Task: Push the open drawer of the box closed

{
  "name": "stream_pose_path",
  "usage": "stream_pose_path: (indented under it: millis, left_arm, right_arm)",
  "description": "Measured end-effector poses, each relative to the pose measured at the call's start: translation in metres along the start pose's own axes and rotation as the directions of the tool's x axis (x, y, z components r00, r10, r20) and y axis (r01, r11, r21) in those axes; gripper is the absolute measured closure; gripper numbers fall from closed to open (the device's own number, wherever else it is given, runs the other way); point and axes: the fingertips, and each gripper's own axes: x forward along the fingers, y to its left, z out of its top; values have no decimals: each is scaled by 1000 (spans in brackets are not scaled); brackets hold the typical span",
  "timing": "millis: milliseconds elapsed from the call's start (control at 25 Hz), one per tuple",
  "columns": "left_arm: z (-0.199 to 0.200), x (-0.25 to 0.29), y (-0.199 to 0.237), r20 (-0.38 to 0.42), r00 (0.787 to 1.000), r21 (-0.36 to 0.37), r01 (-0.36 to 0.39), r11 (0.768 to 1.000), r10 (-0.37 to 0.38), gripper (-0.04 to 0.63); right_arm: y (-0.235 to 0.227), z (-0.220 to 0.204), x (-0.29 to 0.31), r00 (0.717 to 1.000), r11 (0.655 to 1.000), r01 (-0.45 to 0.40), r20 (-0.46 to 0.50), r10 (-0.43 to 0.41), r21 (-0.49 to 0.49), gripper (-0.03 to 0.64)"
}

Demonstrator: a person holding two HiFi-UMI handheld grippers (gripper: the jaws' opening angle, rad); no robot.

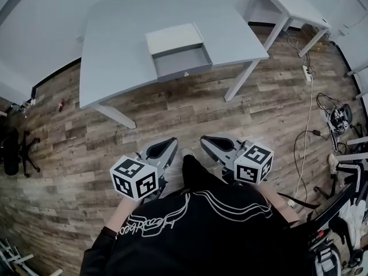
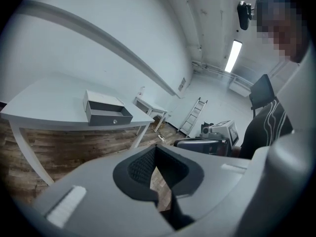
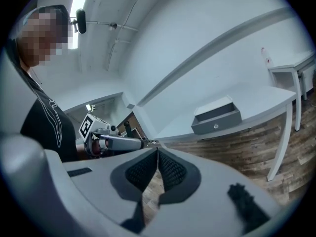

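Large grey table (image 1: 115,50) on a wood-plank floor (image 1: 75,148), smaller white table (image 1: 293,4) at far right, power strip (image 1: 307,73) and loose cables (image 1: 336,114) on the right, black chair base (image 1: 14,148) at left, ladder (image 2: 193,115) against far wall

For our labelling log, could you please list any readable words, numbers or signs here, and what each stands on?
Black top: white script, upside down, too stylised to read.
Left cube, right cube: square marker patterns, no words.
Box: no label visible.

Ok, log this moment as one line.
stage: not yet at table | drawer: open | left gripper: shut, empty | right gripper: shut, empty | contact: none
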Motion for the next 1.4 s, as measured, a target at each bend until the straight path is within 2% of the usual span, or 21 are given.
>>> stream_pose_path:
  millis: [320,480,760,880,1000,1120,1240,1400]
  left_arm:
    - [37,56,68,-43,999,-36,-24,999,23,591]
    - [42,78,99,-68,997,-68,-35,997,31,591]
    - [45,100,128,-75,996,-131,-48,990,38,591]
    - [48,102,142,-85,995,-149,-61,987,48,591]
    - [47,102,152,-90,994,-177,-73,981,58,591]
    - [44,102,161,-100,993,-197,-79,977,60,591]
    - [43,104,166,-106,993,-207,-78,975,57,591]
    - [43,106,179,-117,990,-222,-97,970,73,591]
  right_arm:
    - [-82,38,53,1000,1000,-7,-29,8,16,606]
    - [-120,46,78,998,1000,13,-63,-13,-5,605]
    - [-161,45,112,988,993,64,-133,-77,-100,596]
    - [-182,44,126,982,989,93,-155,-110,-117,554]
    - [-204,39,137,971,980,139,-174,-163,-146,521]
    - [-225,33,149,954,962,203,-183,-236,-181,516]
    - [-241,30,157,944,957,247,-183,-273,-155,517]
    - [-253,29,165,942,957,260,-184,-280,-129,517]
